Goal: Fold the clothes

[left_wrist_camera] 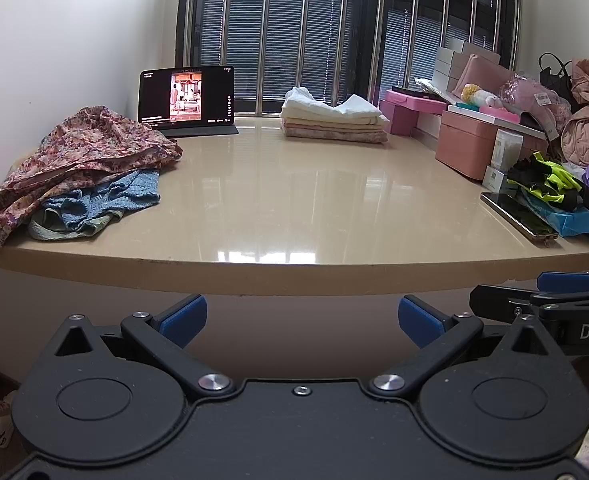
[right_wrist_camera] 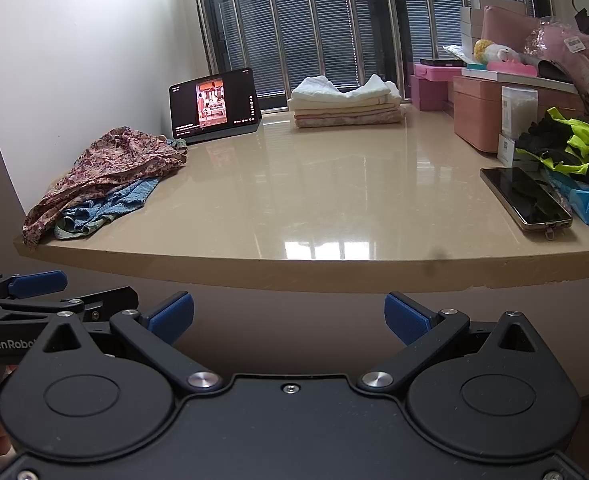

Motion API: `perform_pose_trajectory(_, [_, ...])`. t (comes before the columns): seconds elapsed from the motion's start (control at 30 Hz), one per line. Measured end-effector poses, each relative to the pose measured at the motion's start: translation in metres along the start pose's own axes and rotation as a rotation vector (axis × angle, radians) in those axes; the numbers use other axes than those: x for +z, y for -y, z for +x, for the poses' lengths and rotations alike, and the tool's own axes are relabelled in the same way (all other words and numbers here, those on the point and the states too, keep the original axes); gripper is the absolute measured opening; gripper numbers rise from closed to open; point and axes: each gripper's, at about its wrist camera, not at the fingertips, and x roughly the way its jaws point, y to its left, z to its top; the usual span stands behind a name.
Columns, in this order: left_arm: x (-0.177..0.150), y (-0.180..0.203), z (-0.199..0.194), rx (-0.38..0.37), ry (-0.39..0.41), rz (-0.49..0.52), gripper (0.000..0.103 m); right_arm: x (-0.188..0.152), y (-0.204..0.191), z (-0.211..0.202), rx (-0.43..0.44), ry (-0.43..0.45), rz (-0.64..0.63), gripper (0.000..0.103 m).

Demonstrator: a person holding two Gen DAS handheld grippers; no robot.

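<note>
**Both grippers wait below the tabletop edge, nothing in them**

While the left gripper hangs in front of the beige tabletop and below its near edge, its blue pads are spread wide with nothing between them. The right gripper sits at about the same height just beside it, equally spread and empty.

The unfolded clothes lie at the left end of the tabletop, near the wall: a floral garment is heaped over a blue knit garment, whose edge reaches close to the front edge. Well apart from them, at the back by the barred window, a stack of folded cloths rests neatly. A tablet stands between the heap and the stack, its screen lit. On the right, a phone lies flat beside black and neon-yellow clothing and pink boxes.
</note>
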Motion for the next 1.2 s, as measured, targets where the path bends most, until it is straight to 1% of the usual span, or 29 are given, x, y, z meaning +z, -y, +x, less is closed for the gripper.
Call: perform_pose_trajectory(1.2, [-0.0003,-0.0012,0.0017,-0.006,-0.007,-0.002,0.103,-0.0005,-0.0031,0.0002,0.002,0.001,-0.005,0.103])
